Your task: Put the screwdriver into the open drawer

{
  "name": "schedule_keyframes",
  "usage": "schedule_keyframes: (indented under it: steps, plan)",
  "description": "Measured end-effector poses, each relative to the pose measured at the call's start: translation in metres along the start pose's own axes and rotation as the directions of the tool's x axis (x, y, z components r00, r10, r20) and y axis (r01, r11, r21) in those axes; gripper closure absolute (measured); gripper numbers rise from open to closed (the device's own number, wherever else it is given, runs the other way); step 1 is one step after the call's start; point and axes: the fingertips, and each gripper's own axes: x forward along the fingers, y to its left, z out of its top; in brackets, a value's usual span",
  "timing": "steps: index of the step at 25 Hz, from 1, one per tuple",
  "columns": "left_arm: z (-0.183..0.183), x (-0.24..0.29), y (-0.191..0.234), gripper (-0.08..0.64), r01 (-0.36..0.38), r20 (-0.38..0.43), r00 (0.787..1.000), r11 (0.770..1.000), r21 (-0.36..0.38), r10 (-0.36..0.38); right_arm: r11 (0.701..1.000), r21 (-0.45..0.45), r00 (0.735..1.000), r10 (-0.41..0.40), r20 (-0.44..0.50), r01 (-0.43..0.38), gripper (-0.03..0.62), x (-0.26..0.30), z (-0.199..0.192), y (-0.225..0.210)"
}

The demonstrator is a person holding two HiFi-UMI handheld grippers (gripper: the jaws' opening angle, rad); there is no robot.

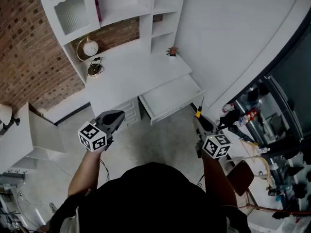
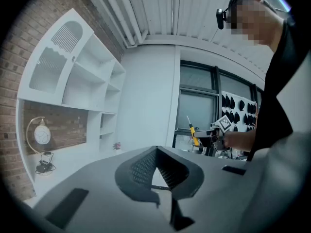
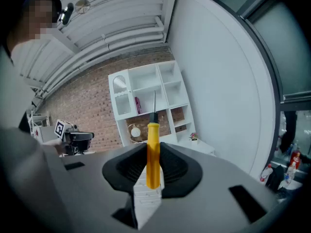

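The screwdriver (image 1: pixel 198 111), yellow-handled with a thin metal shaft, stands upright in my right gripper (image 1: pixel 200 119), which is shut on its handle (image 3: pixel 153 154). It hangs just right of the white open drawer (image 1: pixel 172 97), pulled out from the white desk (image 1: pixel 136 74). My left gripper (image 1: pixel 114 119) is held left of the drawer, in front of the desk's cupboard. Its jaws meet at the tips with nothing between them (image 2: pixel 156 149). The left gripper view shows the screwdriver (image 2: pixel 193 132) across from it. The drawer is out of sight in both gripper views.
A round clock (image 1: pixel 90 47), a small dark lamp (image 1: pixel 95 68) and a tiny potted plant (image 1: pixel 172 51) stand on the desk below white shelves (image 1: pixel 126 4). Bottles and clutter (image 1: pixel 245 116) fill the right side. A brown chair (image 1: pixel 240 176) stands near my right arm.
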Motion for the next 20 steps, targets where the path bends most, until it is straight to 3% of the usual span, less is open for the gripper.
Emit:
schedule_keyframes:
  steps: [20]
  plan:
    - [0.002, 0.022, 0.006, 0.543, 0.026, -0.001, 1.0, 1.0, -0.003, -0.026, 0.999, 0.007, 0.998, -0.045, 0.044, 0.045, 0.506, 0.006, 0.009, -0.015]
